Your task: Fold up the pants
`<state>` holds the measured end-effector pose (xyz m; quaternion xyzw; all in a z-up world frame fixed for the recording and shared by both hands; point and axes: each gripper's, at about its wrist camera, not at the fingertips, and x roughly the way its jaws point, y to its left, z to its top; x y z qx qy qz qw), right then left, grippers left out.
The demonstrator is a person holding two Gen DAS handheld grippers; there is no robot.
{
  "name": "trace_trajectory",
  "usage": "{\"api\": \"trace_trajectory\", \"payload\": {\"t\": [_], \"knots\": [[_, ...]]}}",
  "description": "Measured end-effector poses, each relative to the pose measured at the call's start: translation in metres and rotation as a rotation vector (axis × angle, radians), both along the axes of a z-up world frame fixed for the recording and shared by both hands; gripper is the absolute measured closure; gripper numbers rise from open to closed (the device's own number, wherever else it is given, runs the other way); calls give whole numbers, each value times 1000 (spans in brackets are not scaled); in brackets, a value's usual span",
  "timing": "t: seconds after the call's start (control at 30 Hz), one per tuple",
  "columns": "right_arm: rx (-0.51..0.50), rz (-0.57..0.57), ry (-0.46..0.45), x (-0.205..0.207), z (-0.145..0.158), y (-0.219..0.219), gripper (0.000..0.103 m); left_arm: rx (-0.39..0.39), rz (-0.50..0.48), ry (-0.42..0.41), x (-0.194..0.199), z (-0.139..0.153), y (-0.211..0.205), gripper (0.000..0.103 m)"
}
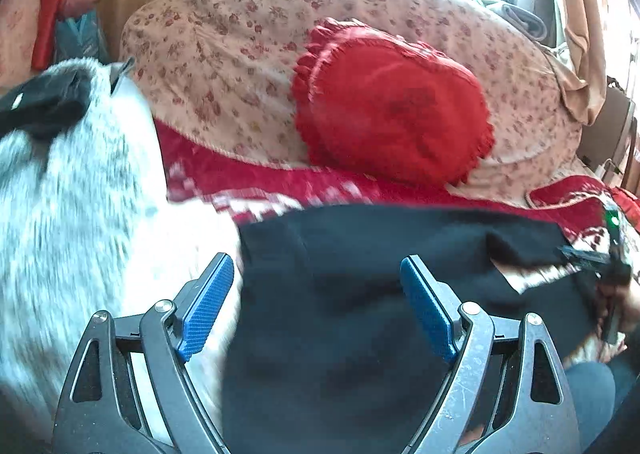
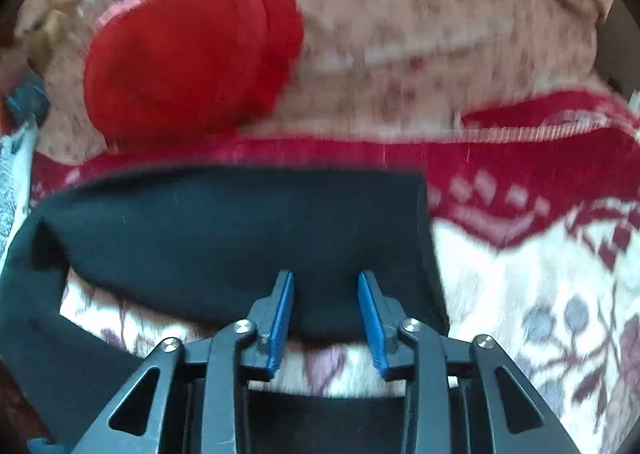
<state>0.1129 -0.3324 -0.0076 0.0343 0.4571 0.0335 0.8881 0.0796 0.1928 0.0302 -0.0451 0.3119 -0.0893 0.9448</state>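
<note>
Black pants (image 1: 340, 294) lie folded across a bed on a red and white patterned blanket (image 1: 280, 186). My left gripper (image 1: 316, 260) hovers over their left part, its blue pads (image 1: 208, 302) spread wide with nothing pinched. At the far right edge of that view, my right gripper (image 1: 584, 254) is at the pants' other end. In the right wrist view the pants (image 2: 224, 222) form a flat dark band with a straight right edge. My right gripper (image 2: 325, 274) is at their near folded edge. Its pads stand apart, with cloth lying in the gap but not pressed.
A round red frilled cushion (image 1: 392, 102) (image 2: 180, 54) leans on a bundled floral quilt (image 1: 240, 54) behind the pants. A grey-white furry garment (image 1: 60, 194) fills the left. Flowered white blanket (image 2: 540, 294) lies right of the pants. Curtains and a bright window are at the back.
</note>
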Motion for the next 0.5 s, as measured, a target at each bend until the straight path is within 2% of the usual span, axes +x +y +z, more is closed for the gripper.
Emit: {"api": "trace_trajectory", "payload": {"t": [0.1,0.17,0.2,0.27,0.37,0.43,0.5], "knots": [[16,-2,-14,-2,0,-4,67,13,-70,29,41,1,14,17],[19,2,-20,-1,0,-5,66,-25,-119,119,72,-12,27,17],[19,3,-25,-1,0,-6,66,-27,-133,138,80,-18,31,17],[15,6,-32,-3,-2,-5,66,7,-193,174,98,-35,37,18],[10,9,-39,-4,-1,-3,66,48,-217,177,107,-47,42,18],[12,9,-42,-6,-1,-2,66,32,-233,216,117,-56,47,18],[12,9,-43,-7,-1,-2,66,-36,-258,264,129,-65,54,21]]}}
